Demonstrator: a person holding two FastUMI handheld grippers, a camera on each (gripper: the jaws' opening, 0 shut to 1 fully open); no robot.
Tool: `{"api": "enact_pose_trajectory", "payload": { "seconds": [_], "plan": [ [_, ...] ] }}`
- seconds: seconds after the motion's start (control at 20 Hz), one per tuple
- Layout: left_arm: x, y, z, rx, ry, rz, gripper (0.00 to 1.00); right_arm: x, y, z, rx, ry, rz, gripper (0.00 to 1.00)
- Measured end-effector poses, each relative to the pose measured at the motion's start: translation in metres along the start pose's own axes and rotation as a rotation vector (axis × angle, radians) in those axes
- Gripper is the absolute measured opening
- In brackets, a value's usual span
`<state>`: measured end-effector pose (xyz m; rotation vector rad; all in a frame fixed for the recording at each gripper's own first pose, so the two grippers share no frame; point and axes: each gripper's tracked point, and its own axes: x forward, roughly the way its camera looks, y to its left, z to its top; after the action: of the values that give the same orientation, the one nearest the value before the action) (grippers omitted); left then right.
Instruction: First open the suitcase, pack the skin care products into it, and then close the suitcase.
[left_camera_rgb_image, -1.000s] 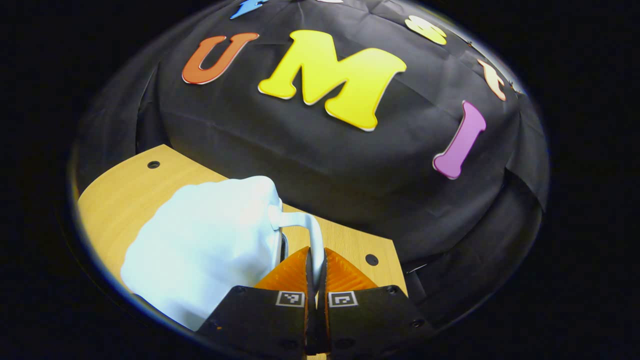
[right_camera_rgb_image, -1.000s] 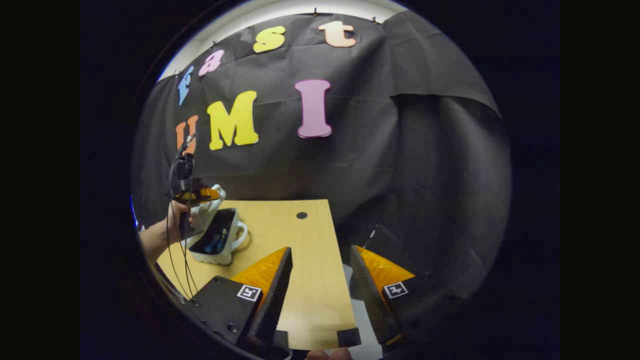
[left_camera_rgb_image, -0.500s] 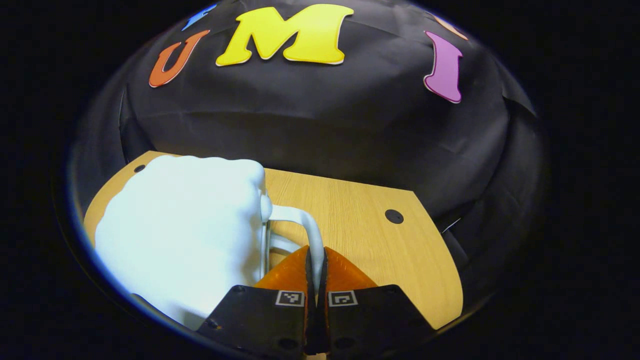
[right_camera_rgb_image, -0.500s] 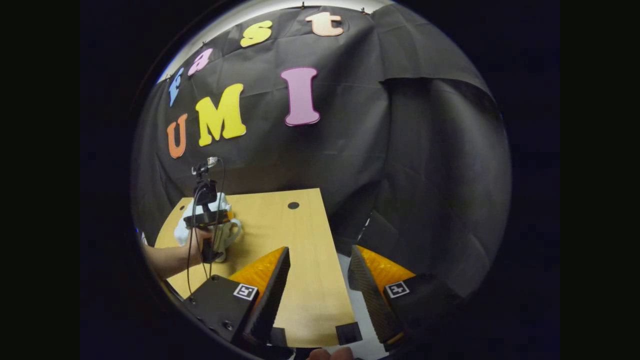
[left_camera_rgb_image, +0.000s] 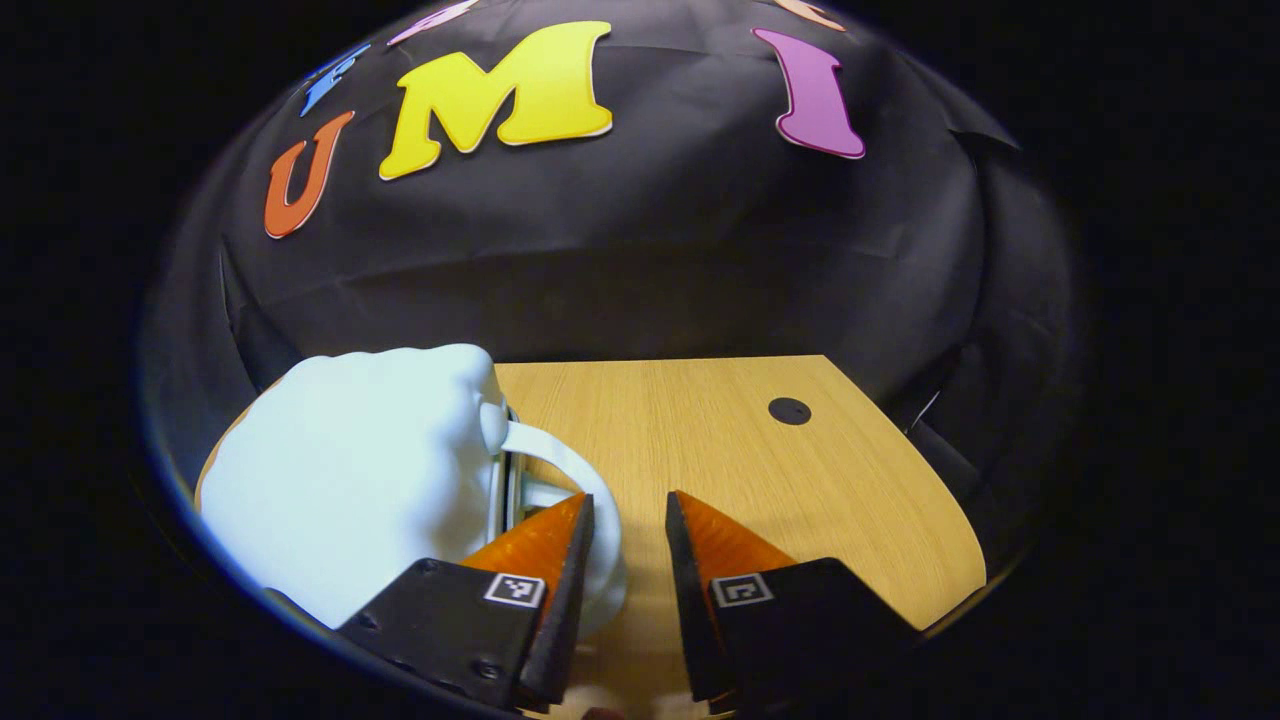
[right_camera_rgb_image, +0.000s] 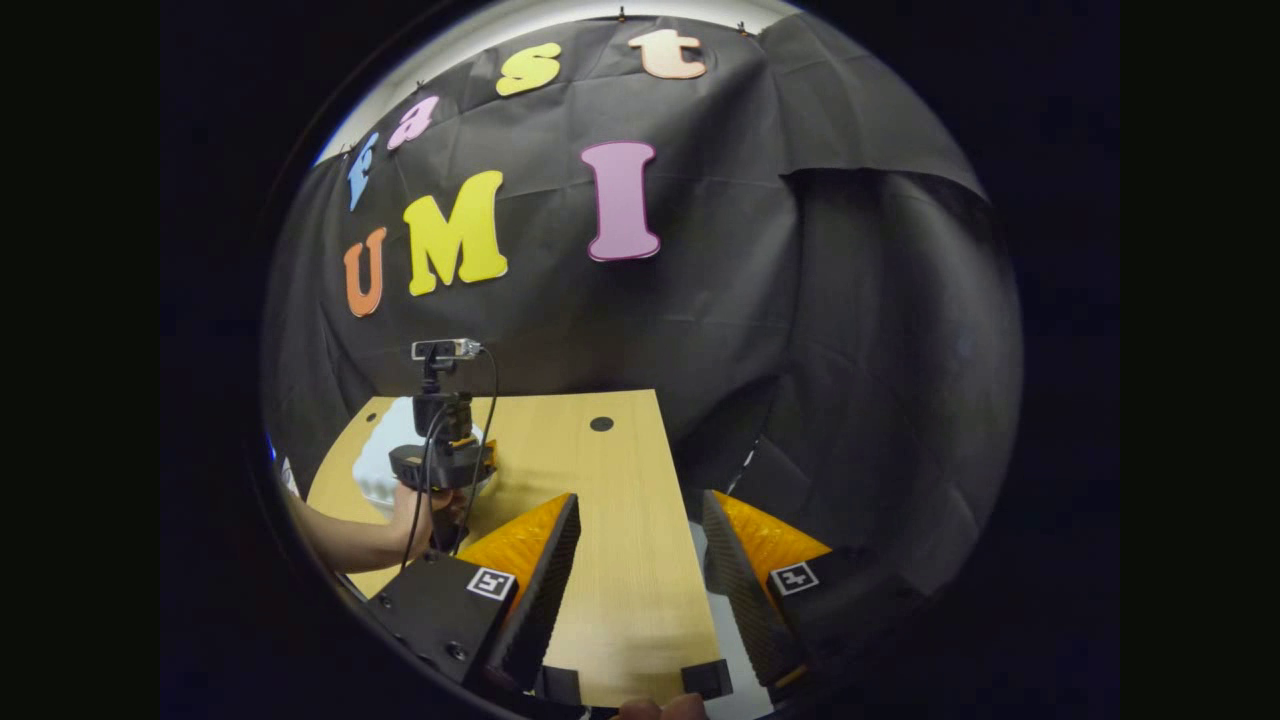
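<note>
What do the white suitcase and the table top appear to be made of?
White suitcase: seemingly hard moulded plastic with a smooth, slightly glossy finish; its bumpy shell and thin looped handle keep their shape. Table top: wood or wood-look laminate, matt, with fine straight grain lines.

In the left gripper view the suitcase (left_camera_rgb_image: 350, 500) runs off the lower left edge of the frame, so its full outline cannot be seen, and its inside is hidden. The lower part of its handle (left_camera_rgb_image: 590, 520) passes behind one of the fingers (left_camera_rgb_image: 545, 545). In the right gripper view, at lower left, the left gripper (right_camera_rgb_image: 445, 465) and the hand (right_camera_rgb_image: 420, 510) cover most of the suitcase (right_camera_rgb_image: 385, 465); it is too small there to tell detail. The desk (right_camera_rgb_image: 620, 560) is cut off at the bottom edge.
</note>
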<state>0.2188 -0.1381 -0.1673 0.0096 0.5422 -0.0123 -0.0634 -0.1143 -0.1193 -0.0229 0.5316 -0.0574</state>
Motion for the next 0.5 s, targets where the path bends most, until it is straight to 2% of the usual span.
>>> {"api": "enact_pose_trajectory", "payload": {
  "seconds": [0.05, 0.15, 0.2, 0.5],
  "plan": [
    [-0.011, -0.003, 0.004, -0.018, -0.008, -0.01, 0.6, 0.001, 0.003, 0.004, 0.003, -0.012, 0.009, 0.74],
    [-0.042, -0.002, 0.03, -0.061, -0.07, -0.02, 0.98, 0.007, 0.013, 0.018, 0.013, -0.052, 0.026, 0.74],
    [-0.061, -0.001, 0.047, -0.072, -0.11, -0.033, 0.94, 0.01, 0.021, 0.029, 0.017, -0.082, 0.039, 0.74],
    [-0.191, 0.044, 0.143, -0.1, -0.33, 0.008, 0.97, 0.017, 0.104, 0.108, -0.003, -0.296, 0.175, 0.73]
  ]
}}
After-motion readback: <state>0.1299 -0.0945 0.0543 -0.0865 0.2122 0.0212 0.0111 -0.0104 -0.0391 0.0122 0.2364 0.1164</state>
